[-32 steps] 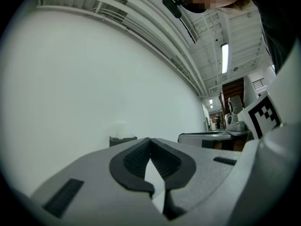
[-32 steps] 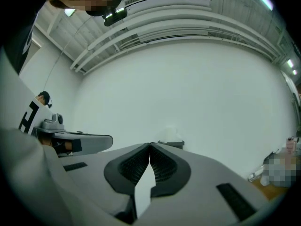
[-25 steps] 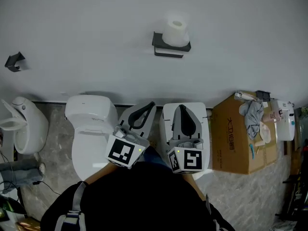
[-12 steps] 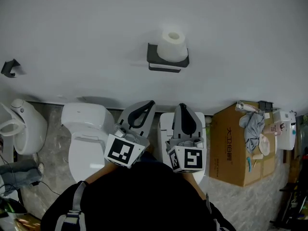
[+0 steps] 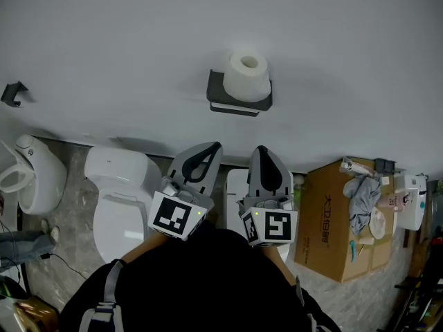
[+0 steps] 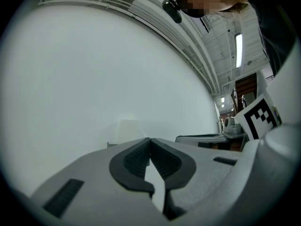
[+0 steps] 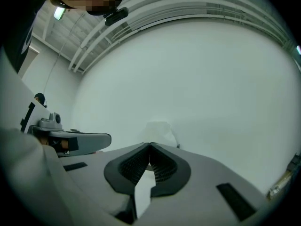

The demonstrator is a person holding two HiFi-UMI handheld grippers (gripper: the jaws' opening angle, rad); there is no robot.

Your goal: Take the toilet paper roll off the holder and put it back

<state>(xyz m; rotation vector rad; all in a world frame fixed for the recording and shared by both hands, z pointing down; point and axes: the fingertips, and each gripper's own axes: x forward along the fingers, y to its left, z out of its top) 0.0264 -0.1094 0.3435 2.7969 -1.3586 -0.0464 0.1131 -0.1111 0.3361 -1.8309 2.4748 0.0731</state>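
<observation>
A white toilet paper roll (image 5: 247, 77) stands upright on a dark wall holder (image 5: 235, 102) on the white wall, above and ahead of both grippers. My left gripper (image 5: 213, 147) and my right gripper (image 5: 261, 150) are held side by side below it, well short of the wall, both shut and empty. In the left gripper view the roll (image 6: 129, 130) shows faintly just past the closed tips (image 6: 150, 139). In the right gripper view the roll (image 7: 160, 131) is pale beyond the closed tips (image 7: 150, 145).
A white toilet (image 5: 118, 192) stands below at the left, with another fixture (image 5: 31, 175) at the far left. A cardboard box (image 5: 332, 220) with cloth and clutter on top sits at the right. A small dark bracket (image 5: 12, 93) is on the wall at the left.
The view has tilted up: the roll and holder now sit lower in the picture and closer to the gripper tips. Both grippers have stayed shut, side by side.
</observation>
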